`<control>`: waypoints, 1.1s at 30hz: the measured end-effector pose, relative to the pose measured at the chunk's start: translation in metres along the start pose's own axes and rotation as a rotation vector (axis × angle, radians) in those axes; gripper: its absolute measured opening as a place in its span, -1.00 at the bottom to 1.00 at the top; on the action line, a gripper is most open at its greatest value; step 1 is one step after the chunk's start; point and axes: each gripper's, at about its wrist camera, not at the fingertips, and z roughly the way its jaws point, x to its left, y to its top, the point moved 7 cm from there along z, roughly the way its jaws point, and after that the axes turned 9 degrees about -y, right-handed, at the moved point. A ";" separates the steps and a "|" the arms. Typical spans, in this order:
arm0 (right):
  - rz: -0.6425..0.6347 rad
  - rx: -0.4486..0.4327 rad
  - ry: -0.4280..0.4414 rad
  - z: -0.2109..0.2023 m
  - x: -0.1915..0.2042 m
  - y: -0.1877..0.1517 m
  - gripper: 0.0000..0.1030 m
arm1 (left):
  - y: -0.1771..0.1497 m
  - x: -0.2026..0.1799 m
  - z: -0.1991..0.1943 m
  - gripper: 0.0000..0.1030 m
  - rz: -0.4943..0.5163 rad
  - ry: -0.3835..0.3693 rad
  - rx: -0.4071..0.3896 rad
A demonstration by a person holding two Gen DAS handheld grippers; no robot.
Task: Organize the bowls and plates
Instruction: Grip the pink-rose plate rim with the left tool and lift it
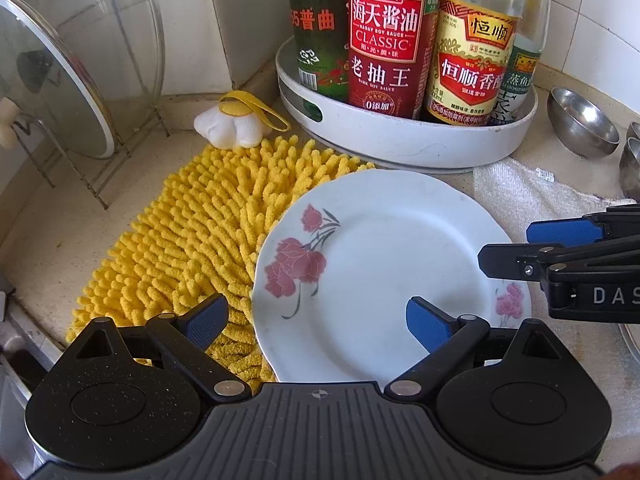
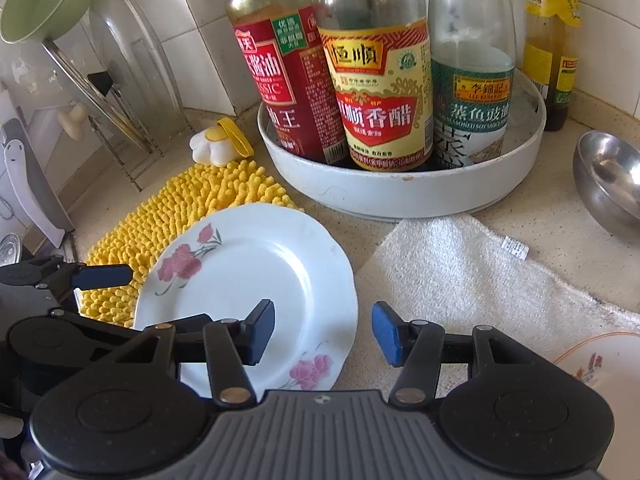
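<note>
A white plate [image 1: 384, 272] with pink flowers lies on the counter, its left part resting on a yellow mat. My left gripper [image 1: 318, 324] is open and low, and the plate's near-left rim sits between its fingers. My right gripper [image 1: 516, 246] comes in from the right over the plate's right rim. In the right wrist view the same plate [image 2: 256, 276] has its right edge between the open fingers of my right gripper [image 2: 323, 334]. Neither gripper holds anything. A steel bowl [image 2: 608, 180] stands at the right, and a second flowered plate [image 2: 592, 364] peeks in at the lower right.
Behind the plate stands a white round tray [image 1: 400, 136] of sauce bottles. Under the plate's left part is the yellow chenille mat [image 1: 192, 232], with a white towel [image 2: 460, 276] to the right. A wire rack with glass lids [image 1: 80, 80] fills the left corner. Several steel bowls [image 1: 580, 124] sit far right.
</note>
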 end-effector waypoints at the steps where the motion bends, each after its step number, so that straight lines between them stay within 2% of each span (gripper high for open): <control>1: 0.000 0.005 0.000 0.001 0.000 -0.001 0.07 | 0.000 0.001 0.002 0.90 0.000 -0.001 0.004; 9: 0.006 0.033 0.005 0.010 -0.001 -0.005 0.07 | -0.003 0.002 0.011 0.90 0.010 -0.010 0.033; 28: 0.045 0.061 0.027 0.017 0.000 -0.009 0.07 | -0.002 0.001 0.014 0.97 0.030 -0.036 0.030; 33: 0.046 0.069 0.043 0.017 0.002 -0.009 0.07 | -0.005 0.013 0.010 0.93 -0.014 -0.037 0.019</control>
